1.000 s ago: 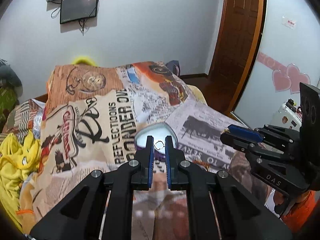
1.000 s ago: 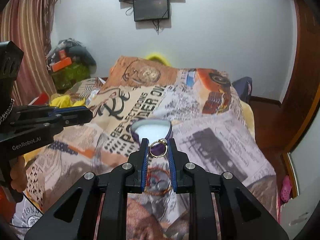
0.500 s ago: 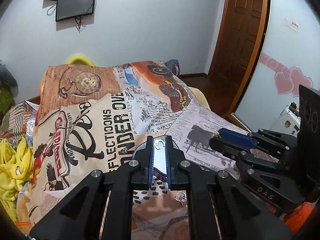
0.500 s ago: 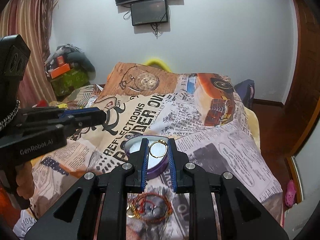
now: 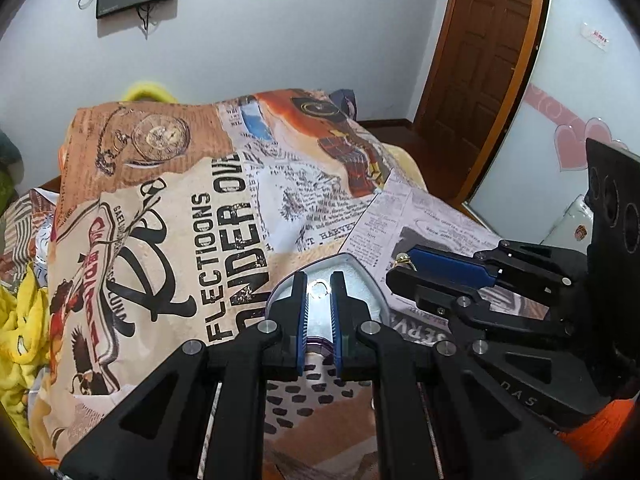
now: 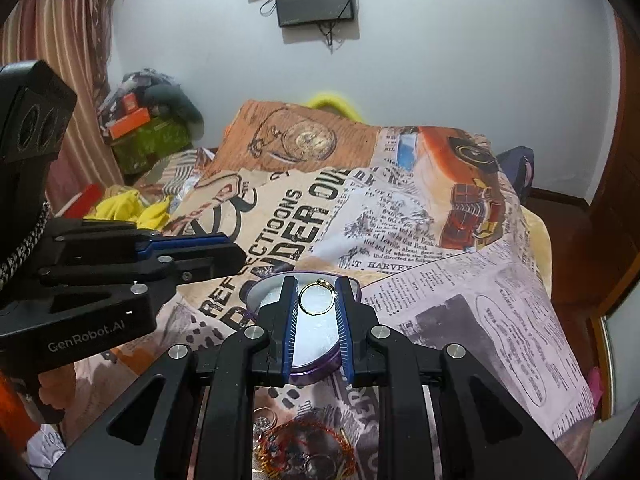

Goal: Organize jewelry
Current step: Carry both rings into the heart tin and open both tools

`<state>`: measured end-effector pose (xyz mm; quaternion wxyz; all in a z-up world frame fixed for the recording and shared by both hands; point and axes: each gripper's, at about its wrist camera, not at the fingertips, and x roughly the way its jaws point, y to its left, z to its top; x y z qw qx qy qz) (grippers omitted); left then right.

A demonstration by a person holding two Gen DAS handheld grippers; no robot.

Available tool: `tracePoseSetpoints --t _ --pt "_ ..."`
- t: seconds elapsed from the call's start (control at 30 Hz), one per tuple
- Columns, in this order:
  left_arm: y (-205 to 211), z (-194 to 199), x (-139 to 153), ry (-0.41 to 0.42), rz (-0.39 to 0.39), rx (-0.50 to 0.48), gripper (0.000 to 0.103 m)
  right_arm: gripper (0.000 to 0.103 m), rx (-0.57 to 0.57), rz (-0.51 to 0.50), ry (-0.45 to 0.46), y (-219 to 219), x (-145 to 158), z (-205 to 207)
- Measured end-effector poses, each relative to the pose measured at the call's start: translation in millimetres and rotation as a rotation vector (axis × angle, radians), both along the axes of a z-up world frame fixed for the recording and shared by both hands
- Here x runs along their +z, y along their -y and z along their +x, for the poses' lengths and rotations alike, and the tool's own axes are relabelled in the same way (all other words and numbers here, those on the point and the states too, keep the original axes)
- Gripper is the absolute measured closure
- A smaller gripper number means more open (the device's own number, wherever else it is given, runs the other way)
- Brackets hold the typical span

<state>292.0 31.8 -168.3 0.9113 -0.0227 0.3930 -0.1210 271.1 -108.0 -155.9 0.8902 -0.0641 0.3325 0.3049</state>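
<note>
My left gripper (image 5: 319,286) is shut on a small silver ring (image 5: 318,287) and holds it over a purple heart-shaped tin (image 5: 360,280) with a pale inside. My right gripper (image 6: 317,298) is shut on a gold ring (image 6: 316,299) with a small stone, above the same tin (image 6: 316,340). The right gripper also shows in the left wrist view (image 5: 400,268) with the gold ring (image 5: 403,260) at its tip. The left gripper shows in the right wrist view (image 6: 236,250). A pile of jewelry (image 6: 304,452) lies on the bedspread near me.
The tin sits on a bed with a newspaper-print spread (image 5: 224,216). Yellow cloth (image 5: 20,320) lies at the left edge. A wooden door (image 5: 488,52) stands at the right, and a screen (image 6: 314,0) hangs on the far wall.
Both grippers have moved forward and down over the tin, each still holding its ring. The tin now sits directly beneath the fingers.
</note>
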Motion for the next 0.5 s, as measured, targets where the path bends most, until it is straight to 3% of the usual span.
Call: tracePoseSetpoints --t 0.5 --pt "-1 30 -42 -0.132 -0.005 -0.029 0.094 0.086 0.036 -0.066 -0.099 -12 -24 21"
